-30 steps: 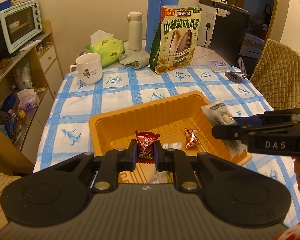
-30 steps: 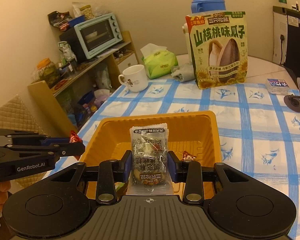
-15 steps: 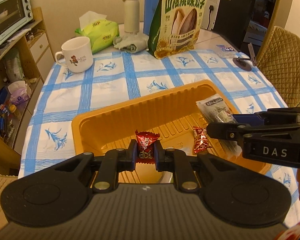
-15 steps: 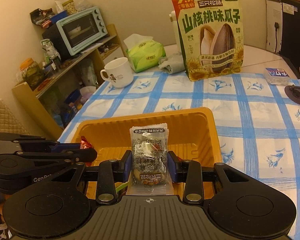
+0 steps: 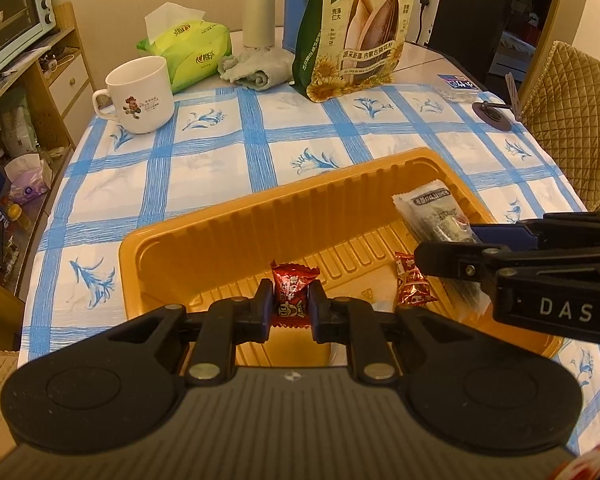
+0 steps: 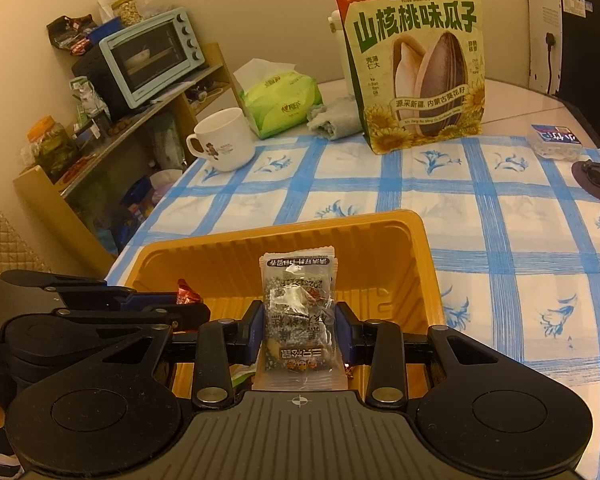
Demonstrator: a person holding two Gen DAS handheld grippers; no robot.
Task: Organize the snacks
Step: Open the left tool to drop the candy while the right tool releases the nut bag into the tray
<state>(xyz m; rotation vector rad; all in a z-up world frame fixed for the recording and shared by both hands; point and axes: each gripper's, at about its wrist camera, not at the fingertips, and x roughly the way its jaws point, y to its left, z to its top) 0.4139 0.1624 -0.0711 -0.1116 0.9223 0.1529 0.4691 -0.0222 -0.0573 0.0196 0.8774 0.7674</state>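
Observation:
An orange plastic tray (image 5: 228, 232) (image 6: 422, 264) sits on the blue-checked tablecloth. My left gripper (image 5: 290, 304) is shut on a small red candy (image 5: 294, 286) and hangs over the tray's near side. From the right, my right gripper (image 5: 452, 258) (image 6: 300, 328) reaches over the tray, shut on a clear packet of mixed nuts (image 6: 298, 316) (image 5: 432, 216). Another red candy (image 5: 414, 284) lies on the tray floor between the two grippers. In the right wrist view, the left gripper (image 6: 196, 312) comes in from the left with the red candy (image 6: 187, 293) showing above its fingers.
A big green sunflower-seed bag (image 5: 352, 28) (image 6: 414, 60) stands behind the tray. A white mug (image 5: 140, 96), a green tissue pack (image 5: 186, 52), a rolled cloth (image 5: 252, 70) and a white bottle (image 5: 258, 4) fill the far left. A quilted chair (image 5: 568, 112) stands at the right.
Both grippers have moved down and forward over the tray, each still gripping its snack. The tray looks larger and closer in both views.

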